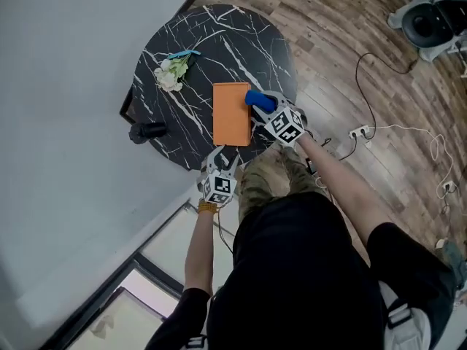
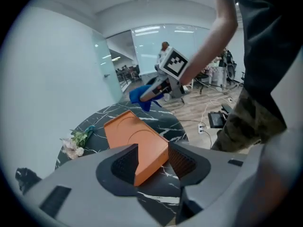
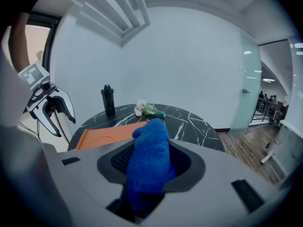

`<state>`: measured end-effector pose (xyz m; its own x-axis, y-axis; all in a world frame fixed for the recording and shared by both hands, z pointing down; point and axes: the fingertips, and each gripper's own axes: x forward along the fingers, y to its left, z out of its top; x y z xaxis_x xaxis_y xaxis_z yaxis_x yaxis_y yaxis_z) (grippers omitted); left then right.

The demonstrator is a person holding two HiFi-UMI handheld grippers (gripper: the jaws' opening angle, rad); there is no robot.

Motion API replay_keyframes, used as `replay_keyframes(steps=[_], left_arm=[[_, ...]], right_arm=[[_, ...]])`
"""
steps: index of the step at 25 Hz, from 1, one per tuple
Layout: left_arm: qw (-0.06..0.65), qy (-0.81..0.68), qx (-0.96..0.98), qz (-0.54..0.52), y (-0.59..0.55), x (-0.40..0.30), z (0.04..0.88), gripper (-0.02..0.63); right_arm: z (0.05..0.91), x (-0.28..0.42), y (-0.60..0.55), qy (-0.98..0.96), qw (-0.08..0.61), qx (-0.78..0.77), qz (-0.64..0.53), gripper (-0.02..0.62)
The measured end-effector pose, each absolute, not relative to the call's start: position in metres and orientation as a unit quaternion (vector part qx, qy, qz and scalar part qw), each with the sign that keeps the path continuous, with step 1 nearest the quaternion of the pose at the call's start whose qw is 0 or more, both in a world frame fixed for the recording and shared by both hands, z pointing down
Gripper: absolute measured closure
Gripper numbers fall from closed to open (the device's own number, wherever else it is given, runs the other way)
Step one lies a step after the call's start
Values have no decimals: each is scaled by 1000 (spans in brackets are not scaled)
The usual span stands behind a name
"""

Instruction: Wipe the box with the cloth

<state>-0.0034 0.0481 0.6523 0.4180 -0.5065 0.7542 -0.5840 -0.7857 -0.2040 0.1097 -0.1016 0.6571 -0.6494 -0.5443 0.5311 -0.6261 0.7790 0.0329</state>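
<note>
A flat orange box (image 1: 230, 113) lies on the round black marble table (image 1: 241, 42), near its front edge. My right gripper (image 1: 258, 103) is shut on a blue cloth (image 1: 260, 100), which hangs over the box's right edge. In the right gripper view the cloth (image 3: 149, 155) fills the jaws, with the box (image 3: 109, 134) just beyond. My left gripper (image 1: 222, 157) is at the box's near end. In its own view the jaws (image 2: 154, 162) stand open around the box's near corner (image 2: 142, 155), with a gap at the right pad.
A small bunch of flowers (image 1: 172, 70) lies at the table's far left. A black bottle (image 1: 148, 130) stands by the table's left edge, against the white wall. Cables and a power strip (image 1: 357, 132) trail over the wooden floor to the right.
</note>
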Motion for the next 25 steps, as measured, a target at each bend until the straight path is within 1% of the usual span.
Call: replay_keyframes(steps=[3,6,10,11,13,17,21,25], left_arm=[[37,-267,846,459,35,-20,680,388],[30,-205,851,483,30,-29,702,377],[18,-108,854,509,38,-38,724,353],[13,-98,858,504,36,-38,724,361],[3,-82,865,496,30,-37,723,371],[-22,-55,868,493,24,-40,724,453],[-37,-45,872,487,21,-40,725,446],[-30,-32,866,498,23,-39,725,445]], right_arm=[[688,117,-133,-882,332,329,61,463],[716,124,-159,-853,402,328,52,463],[736,109,-166,-837,451,307,50,463],[740,104,-166,-834,461,300,47,463],[745,97,-167,-830,473,295,38,463],[747,91,-159,-829,486,276,15,463],[746,86,-151,-828,504,245,-11,463],[745,82,-137,-832,496,248,-10,463]])
